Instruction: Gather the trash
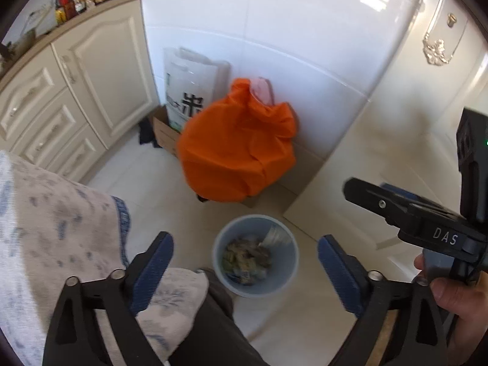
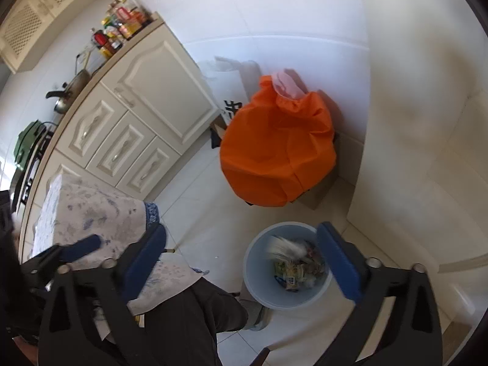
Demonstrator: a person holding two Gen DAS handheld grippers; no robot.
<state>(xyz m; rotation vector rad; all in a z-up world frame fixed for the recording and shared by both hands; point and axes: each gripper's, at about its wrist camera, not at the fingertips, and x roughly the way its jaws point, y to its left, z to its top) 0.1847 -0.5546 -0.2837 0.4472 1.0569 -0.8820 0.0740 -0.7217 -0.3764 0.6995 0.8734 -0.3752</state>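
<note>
A pale blue trash bin (image 1: pixel 288 270) stands on the tiled floor, holding mixed wrappers and scraps (image 1: pixel 247 256). It also shows in the right wrist view (image 2: pixel 259 280), where a blurred white piece of trash (image 2: pixel 285 248) is in the air just inside its rim. My left gripper (image 1: pixel 245 270) is open and empty, above and in front of the bin. My right gripper (image 2: pixel 244 262) is open and empty, high over the bin; it also shows at the right edge of the left wrist view (image 1: pixel 396 207).
A full orange bag (image 1: pixel 238 152) sits on a cardboard box behind the bin, with a white sack (image 1: pixel 189 88) beside it. Cream cabinets (image 1: pixel 76 97) stand at the left. A table with a blue-patterned cloth (image 1: pixel 52 219) is close at the left. My dark trouser leg (image 2: pixel 195 320) is below.
</note>
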